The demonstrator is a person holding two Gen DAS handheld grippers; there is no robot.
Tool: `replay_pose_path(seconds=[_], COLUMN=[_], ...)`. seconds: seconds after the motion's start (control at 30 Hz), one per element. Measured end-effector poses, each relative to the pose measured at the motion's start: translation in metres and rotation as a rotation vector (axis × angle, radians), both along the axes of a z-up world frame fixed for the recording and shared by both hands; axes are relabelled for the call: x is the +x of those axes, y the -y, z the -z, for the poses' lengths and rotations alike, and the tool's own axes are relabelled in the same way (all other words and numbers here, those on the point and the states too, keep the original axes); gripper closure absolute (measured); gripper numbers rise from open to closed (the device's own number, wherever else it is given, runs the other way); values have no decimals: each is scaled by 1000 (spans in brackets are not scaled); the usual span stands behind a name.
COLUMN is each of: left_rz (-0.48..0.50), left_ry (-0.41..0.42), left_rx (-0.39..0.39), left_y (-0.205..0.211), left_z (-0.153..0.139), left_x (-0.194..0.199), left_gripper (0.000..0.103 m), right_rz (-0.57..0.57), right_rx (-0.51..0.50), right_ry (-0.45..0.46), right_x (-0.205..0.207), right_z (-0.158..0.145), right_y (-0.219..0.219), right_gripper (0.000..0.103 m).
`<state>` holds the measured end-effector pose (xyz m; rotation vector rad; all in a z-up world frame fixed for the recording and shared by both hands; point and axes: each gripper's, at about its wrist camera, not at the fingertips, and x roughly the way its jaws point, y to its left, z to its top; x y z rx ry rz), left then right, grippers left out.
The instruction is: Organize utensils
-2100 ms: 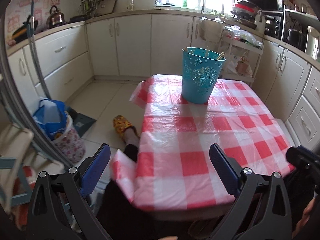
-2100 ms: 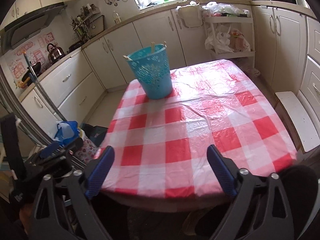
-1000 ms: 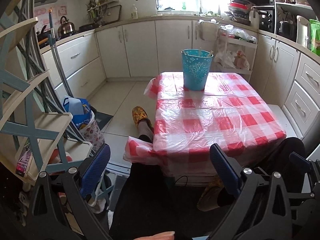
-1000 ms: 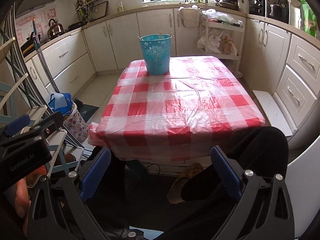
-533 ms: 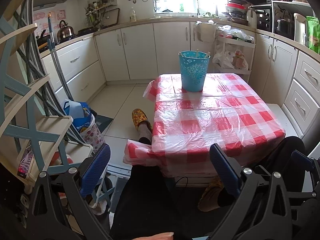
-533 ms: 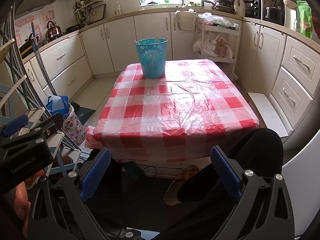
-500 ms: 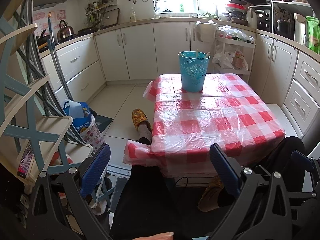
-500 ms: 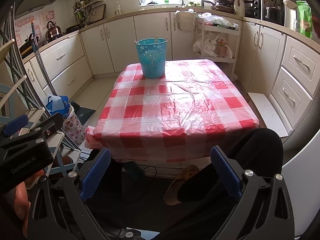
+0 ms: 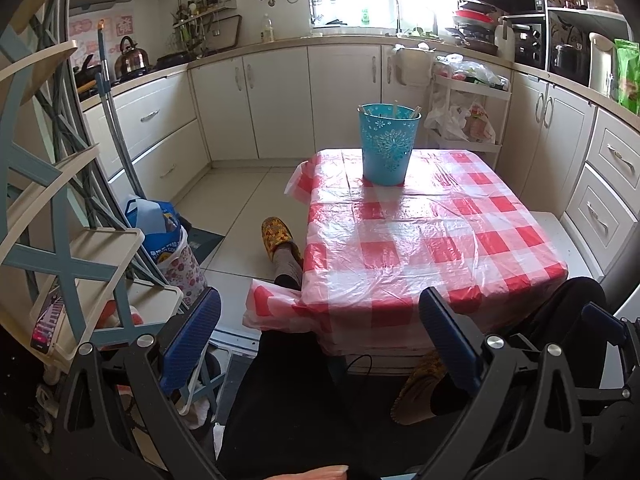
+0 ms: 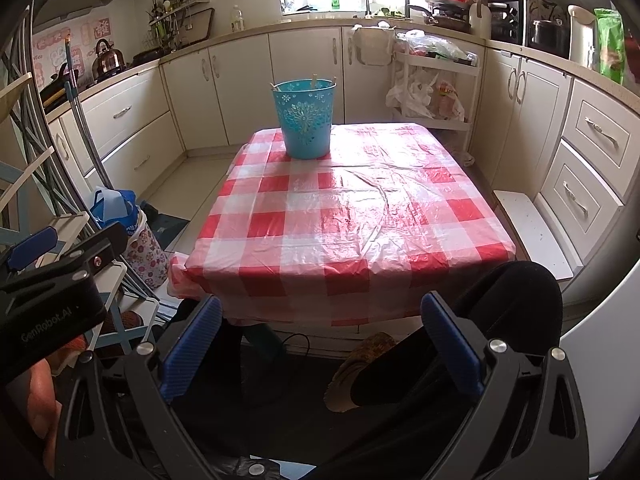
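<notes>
A turquoise perforated bucket (image 9: 387, 145) (image 10: 305, 119) stands at the far end of the red-and-white checked table (image 9: 460, 248) (image 10: 352, 224). Thin wooden utensil tips (image 9: 415, 111) (image 10: 314, 77) stick up over its rim. My left gripper (image 9: 318, 332) is open and holds nothing, hanging low over the person's dark-clothed lap, short of the table's near edge. My right gripper (image 10: 320, 334) is open too, equally far back, above the person's knees. The left gripper's black body (image 10: 52, 296) shows at the left of the right wrist view.
A tiered rack (image 9: 76, 240) stands close on the left, with a floral bin and blue bag (image 9: 168, 236) and a mop handle (image 9: 116, 128) beside it. White cabinets (image 9: 344, 96) line the walls. A white bench (image 10: 532, 224) lies right of the table. The person's slippered foot (image 9: 280, 236) rests on the floor.
Both grippers have pulled back and down from the table, from over its near edge to above the person's lap. In the last half second they barely moved. Both jaws stayed open.
</notes>
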<state>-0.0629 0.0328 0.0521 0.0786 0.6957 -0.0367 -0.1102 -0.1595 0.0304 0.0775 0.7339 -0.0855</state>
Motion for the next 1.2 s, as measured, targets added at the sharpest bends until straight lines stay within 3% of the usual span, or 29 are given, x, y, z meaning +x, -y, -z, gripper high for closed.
replay_pose_path(seconds=[1.2], left_rz=[-25], left_ry=[36], left_rx=[27], left_y=[-3], left_z=[-10], left_x=[2], left_gripper=[8], right_rz=[-15], right_rx=[-9], right_ry=[-13], right_x=[3], right_z=[3], right_y=[-3], right_gripper=[7])
